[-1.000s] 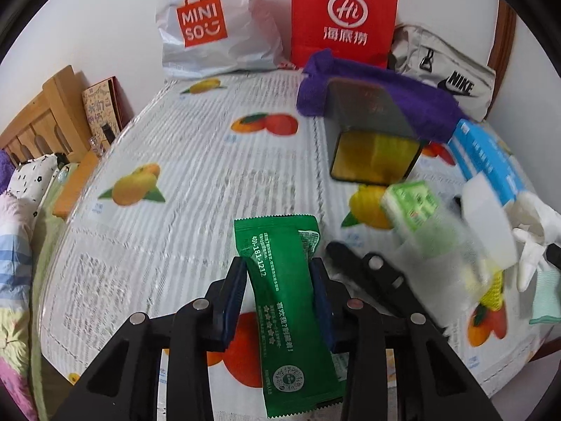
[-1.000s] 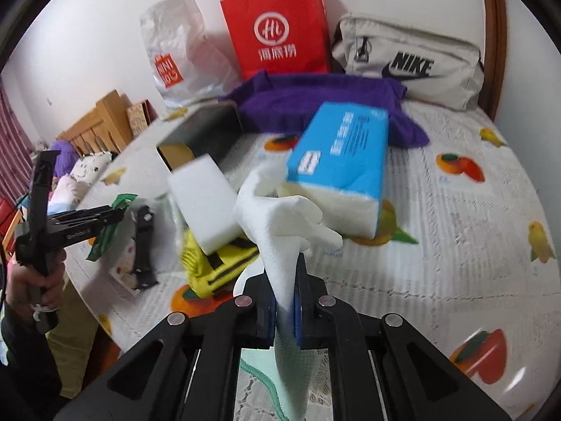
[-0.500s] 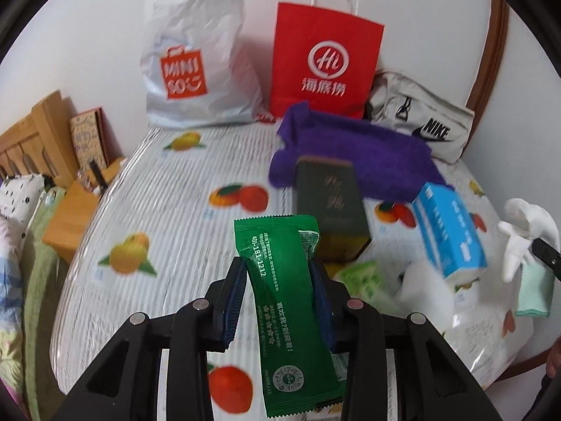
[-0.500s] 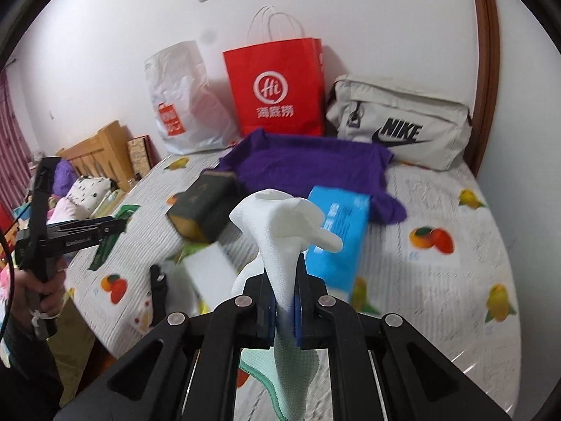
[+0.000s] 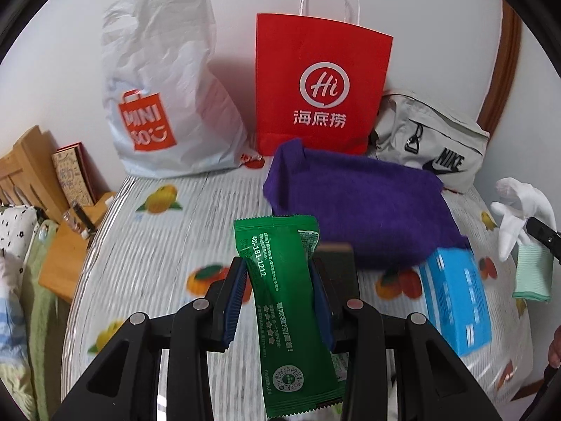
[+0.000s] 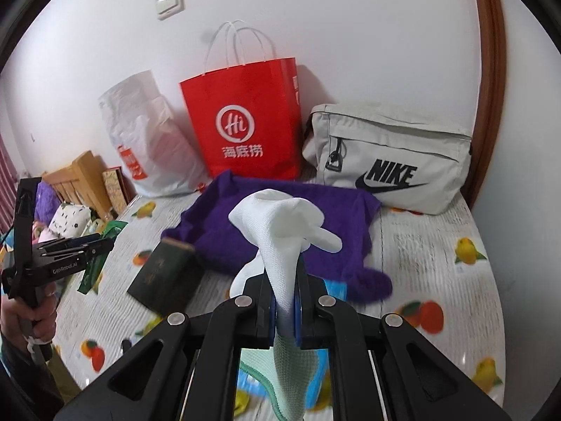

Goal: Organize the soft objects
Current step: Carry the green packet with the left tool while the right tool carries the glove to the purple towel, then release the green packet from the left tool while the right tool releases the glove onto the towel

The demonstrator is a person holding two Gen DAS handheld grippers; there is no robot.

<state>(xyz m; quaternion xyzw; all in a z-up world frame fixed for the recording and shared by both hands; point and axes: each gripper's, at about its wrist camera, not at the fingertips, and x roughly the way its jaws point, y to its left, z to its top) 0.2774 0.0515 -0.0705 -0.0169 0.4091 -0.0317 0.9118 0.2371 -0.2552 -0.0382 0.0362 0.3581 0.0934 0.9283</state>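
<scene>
A red paper bag (image 6: 245, 129), a white plastic bag (image 6: 150, 140) and a grey sling bag (image 6: 389, 161) stand along the table's (image 6: 420, 245) far edge against the wall.

Red paper bag (image 5: 320, 84), far centre: "Hi" in a white ring, 海底捞 below
White plastic bag (image 5: 164, 105), far left: "MINI SO" on orange
Grey pouch (image 6: 389, 158), far right: "NIKE" with swoosh
Green sachet (image 5: 284, 301), near: "40)-181-1212"
Left gripper (image 6: 105, 242) body: "GenRobot.AI"

Three bags (image 6: 245, 122), one towel (image 6: 280, 217), one glove (image 6: 284, 231).
</scene>
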